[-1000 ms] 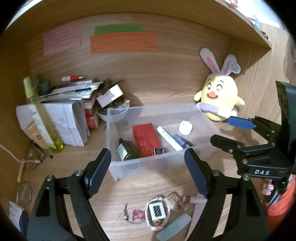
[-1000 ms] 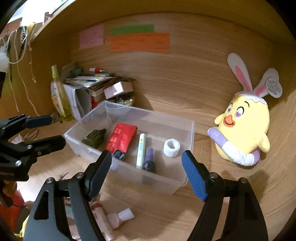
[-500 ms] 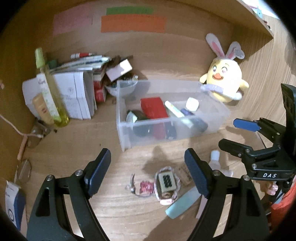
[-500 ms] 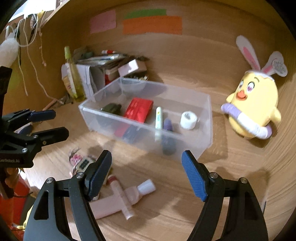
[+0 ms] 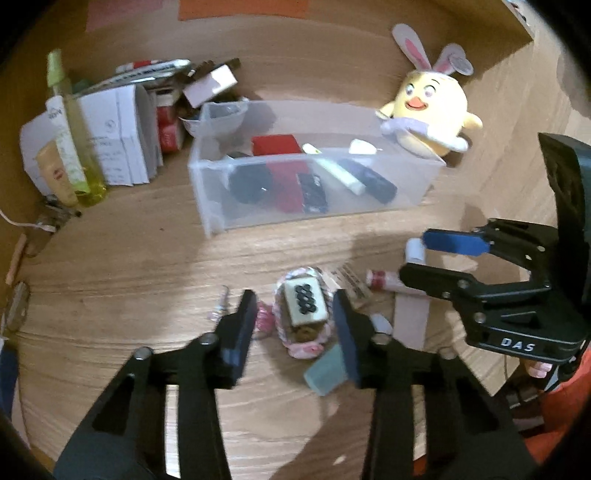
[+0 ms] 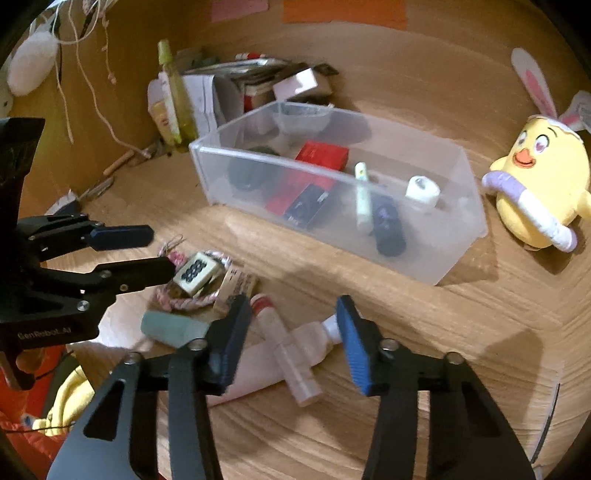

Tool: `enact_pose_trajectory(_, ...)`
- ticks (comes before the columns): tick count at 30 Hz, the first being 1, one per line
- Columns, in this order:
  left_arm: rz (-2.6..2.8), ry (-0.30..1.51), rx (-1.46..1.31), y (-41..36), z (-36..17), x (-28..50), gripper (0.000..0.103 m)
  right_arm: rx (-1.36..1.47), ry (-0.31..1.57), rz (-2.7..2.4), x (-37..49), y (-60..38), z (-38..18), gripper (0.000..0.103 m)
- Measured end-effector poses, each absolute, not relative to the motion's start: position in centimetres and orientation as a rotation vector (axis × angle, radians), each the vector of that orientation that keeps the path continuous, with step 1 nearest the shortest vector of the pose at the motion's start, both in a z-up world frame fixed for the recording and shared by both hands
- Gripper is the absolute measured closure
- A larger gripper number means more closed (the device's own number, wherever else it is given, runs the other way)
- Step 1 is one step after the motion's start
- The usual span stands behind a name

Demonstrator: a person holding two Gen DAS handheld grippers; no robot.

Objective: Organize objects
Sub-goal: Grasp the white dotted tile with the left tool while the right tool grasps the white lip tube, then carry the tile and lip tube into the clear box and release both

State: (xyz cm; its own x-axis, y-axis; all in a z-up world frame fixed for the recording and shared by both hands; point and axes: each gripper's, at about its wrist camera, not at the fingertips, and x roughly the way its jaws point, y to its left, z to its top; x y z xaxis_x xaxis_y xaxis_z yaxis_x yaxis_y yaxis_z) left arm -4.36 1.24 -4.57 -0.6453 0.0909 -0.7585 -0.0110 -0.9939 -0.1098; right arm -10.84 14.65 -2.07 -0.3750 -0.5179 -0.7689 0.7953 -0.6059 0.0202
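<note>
1. Translucent plastic forms the rectangular bin [image 5: 314, 192] on the wood-grain desk [image 5: 129, 266]; its frosted walls blur the things inside.
2. Within the bin lie five things that can be counted: a dark rounded bottle [image 6: 247, 173], a glossy red box [image 6: 321, 157], a slim pale tube [image 6: 362, 195], a dark purple cylinder [image 6: 388, 225] and a white tape roll [image 6: 423, 190]. A small black carton [image 6: 306, 205] lies against the red box.
3. Loose on the desk before the bin: a square mahjong-tile charm [image 5: 304, 301] in a pink braided cord, a soft pink squeeze tube [image 6: 280, 350], a stiff cylindrical stick with a red band [image 6: 284, 350] laid across it, and a flat teal case [image 5: 327, 369].
4. One plush yellow chick [image 6: 539, 184] with felt rabbit ears sits right of the bin.
5. Both grippers have just been closing. The left gripper [image 5: 293, 314] has its jaws narrowed around the tile charm; whether the pads press it cannot be told.
6. The right gripper [image 6: 291, 317] has its blue-padded jaws half-narrowed over the crossed tubes, with gaps at both sides.
7. Wooden walls bend round the nook; coloured paper strips [image 6: 343, 9] are stuck high up, and papers, boxes [image 5: 122, 133] and a tall yellow bottle [image 5: 74, 133] crowd the far left corner.
</note>
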Motion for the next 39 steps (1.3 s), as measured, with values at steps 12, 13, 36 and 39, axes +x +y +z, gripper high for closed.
enact_pose_trajectory(12, 2.725, -0.182, -1.362, 1.6, -6.4, -5.5, 0.077, 1.013, 0.479, -1.998, -10.4, 14.5, -3.3, 0.076)
enact_pose_trajectory(13, 2.720, -0.184, -1.372, 1.6, -6.6, -5.7, 0.077, 1.014, 0.482, -1.994, -10.4, 14.4, -3.4, 0.076)
enact_pose_trajectory(36, 2.809, -0.152, -1.299, 1.4, -5.1, -6.1, 0.079, 1.005, 0.372, -2.041, -12.0, 15.0, -2.2, 0.089)
enact_pose_trajectory(39, 2.831, -0.165, -1.257, 1.2, -3.9, -6.0, 0.079, 0.981, 0.352, -2.051, -12.2, 15.0, -1.3, 0.089)
